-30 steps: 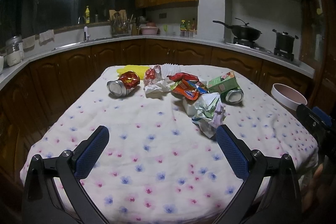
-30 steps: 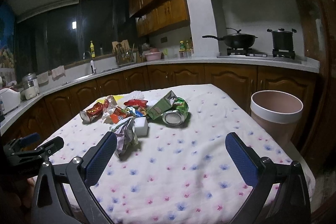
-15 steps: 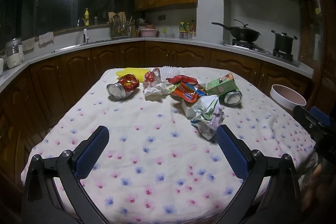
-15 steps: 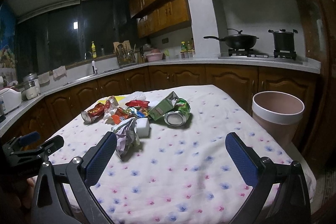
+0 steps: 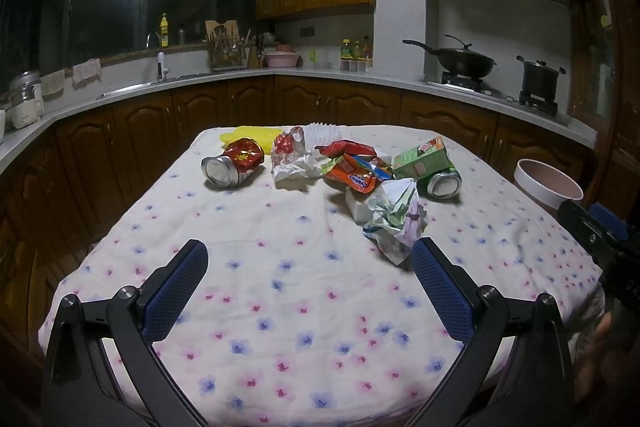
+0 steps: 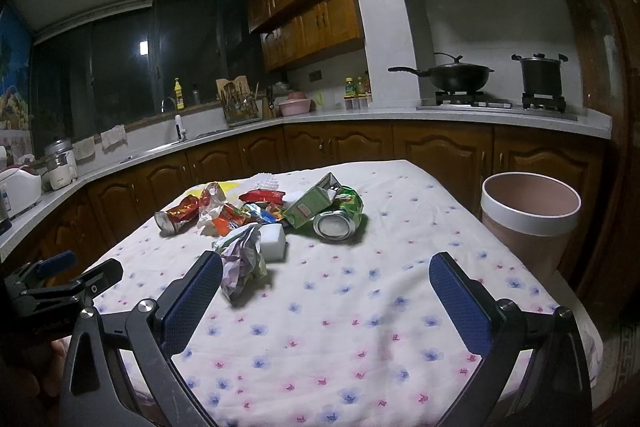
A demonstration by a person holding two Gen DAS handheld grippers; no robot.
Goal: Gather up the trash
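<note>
Left gripper (image 5: 308, 291): we hold it low over the near edge of the table (image 5: 280, 307), jaws wide apart, nothing between them.
Right gripper (image 6: 326, 299): we hold it over the near right part of the table, jaws wide apart and empty; its left finger sits just beside the paper wad (image 6: 242, 267).
Trash: all of it lies on the cloth toward the far half, none in the bin (image 6: 530, 223). Nearest is the paper wad (image 5: 394, 223) with a white block (image 6: 273, 242) touching it; behind lie wrappers (image 5: 352, 167), a red can (image 5: 234, 163), a carton (image 5: 420, 159) and a green can (image 5: 444, 183).
Bin: it stands off the table's right edge, mouth up.
Risk, wad: we judge it light and springy; a shallow pinch may slip off, or nudge the block.
Risk, cans: both lie on their sides; a glancing finger may roll them toward an edge.
Risk, cloth: pads closing too low may snag it and drag the pile.
Risk, grippers: both working the same cluster may collide.
Left view only: the wad's full outline and the yellow item (image 5: 244, 135) at the far edge.
Right view only: the bin's whole mouth and wall; the left view shows only part of it.
</note>
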